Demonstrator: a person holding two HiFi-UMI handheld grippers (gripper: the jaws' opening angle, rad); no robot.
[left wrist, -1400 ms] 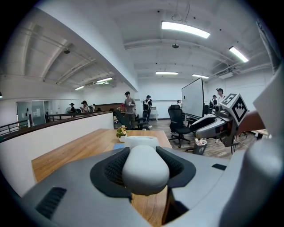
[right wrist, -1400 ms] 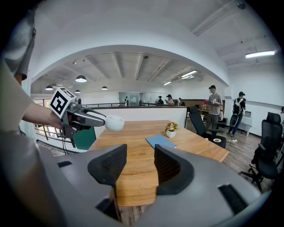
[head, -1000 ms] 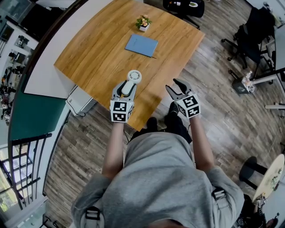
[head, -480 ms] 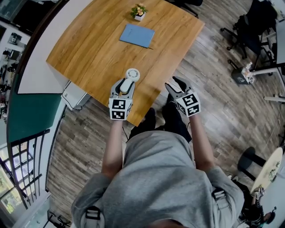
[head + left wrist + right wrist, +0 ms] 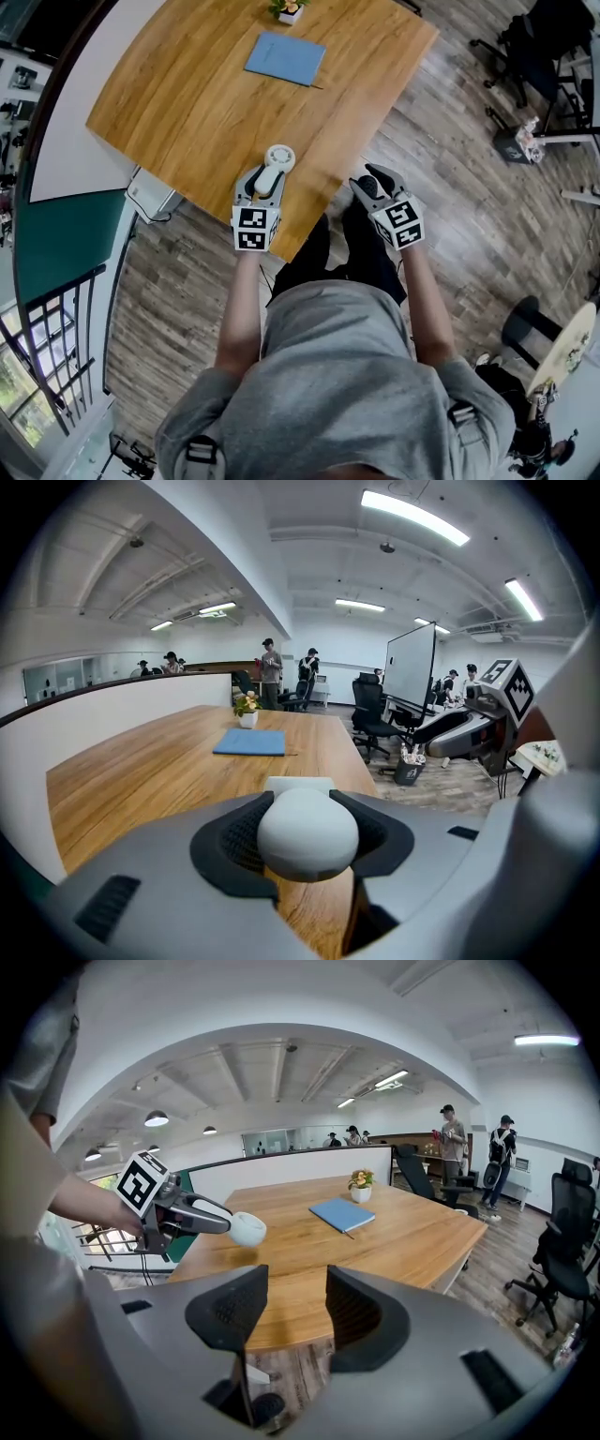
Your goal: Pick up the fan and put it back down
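**Fan (image 5: 279, 157) sinks lower with the left hand-held gripper (image 5: 269, 176)**

Down they come: over the last second both hand-held grippers have dropped a touch at the near edge of the desk (image 5: 187, 103), and the fan has travelled with the left one. That gripper is clamped on the white handle, pads on either side, with the round head poking out ahead over the wood. It looks just clear of the surface, though the angle makes that hard to call. Over on the right, the right hand-held gripper (image 5: 373, 180) hangs beside the desk over the floor (image 5: 450, 187), jaws apart with nothing between them. Far across the desk lie a blue notebook (image 5: 285, 58) and a potted plant (image 5: 287, 9).
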